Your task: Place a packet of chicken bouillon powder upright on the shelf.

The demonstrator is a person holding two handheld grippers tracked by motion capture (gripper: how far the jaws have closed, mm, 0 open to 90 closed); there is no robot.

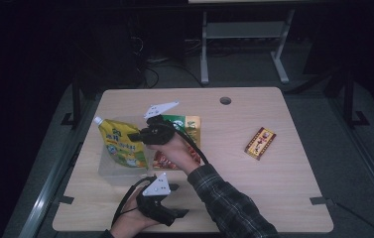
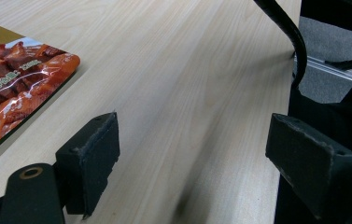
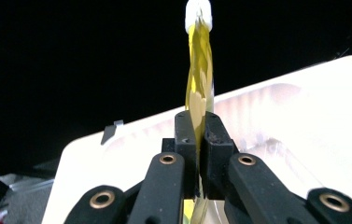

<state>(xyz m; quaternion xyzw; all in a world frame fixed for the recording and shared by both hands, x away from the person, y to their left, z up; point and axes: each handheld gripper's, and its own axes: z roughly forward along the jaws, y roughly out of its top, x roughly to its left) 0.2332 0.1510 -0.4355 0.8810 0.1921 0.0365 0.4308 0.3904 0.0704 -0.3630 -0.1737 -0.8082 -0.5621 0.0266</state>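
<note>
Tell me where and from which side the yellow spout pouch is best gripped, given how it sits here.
Probably by its thin side edge, from the right, as the right gripper does: its jaws are shut on the flat seam of the yellow pouch, which the right gripper view shows edge-on. The white cap at the far corner looks too small, and the flat faces too wide. The clear tray lies beneath.

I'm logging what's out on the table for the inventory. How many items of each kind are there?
Spouted yellow pouch, held by the right gripper: 1
Clear tray: 1
Flat snack packet: 1
Small red and gold box: 1
Total: 4
</note>
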